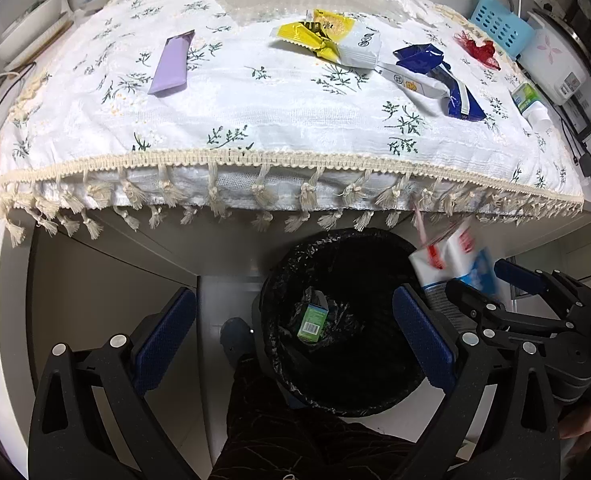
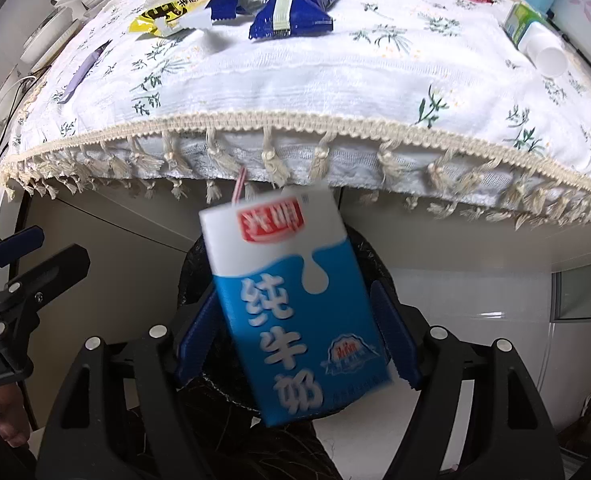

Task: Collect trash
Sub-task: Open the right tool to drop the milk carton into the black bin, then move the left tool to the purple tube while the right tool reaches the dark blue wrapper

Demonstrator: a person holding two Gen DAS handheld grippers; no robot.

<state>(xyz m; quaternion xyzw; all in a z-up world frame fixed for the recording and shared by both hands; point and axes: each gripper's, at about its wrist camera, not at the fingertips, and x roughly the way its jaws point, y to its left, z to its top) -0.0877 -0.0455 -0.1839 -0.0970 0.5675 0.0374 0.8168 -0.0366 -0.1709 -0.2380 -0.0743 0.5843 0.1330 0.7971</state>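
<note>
A blue and white milk carton with a straw hangs tilted and motion-blurred between the jaws of my right gripper. A gap shows at its left pad, so the jaws stand open. The carton is over the right rim of a black-lined bin under the table. A green box lies inside the bin. My left gripper is open and empty above the bin. My right gripper is at its right.
On the flowered tablecloth lie a purple wrapper, yellow wrappers, a white packet, a blue wrapper, a red scrap and a small bottle. The fringe overhangs the bin. A person's leg is beside it.
</note>
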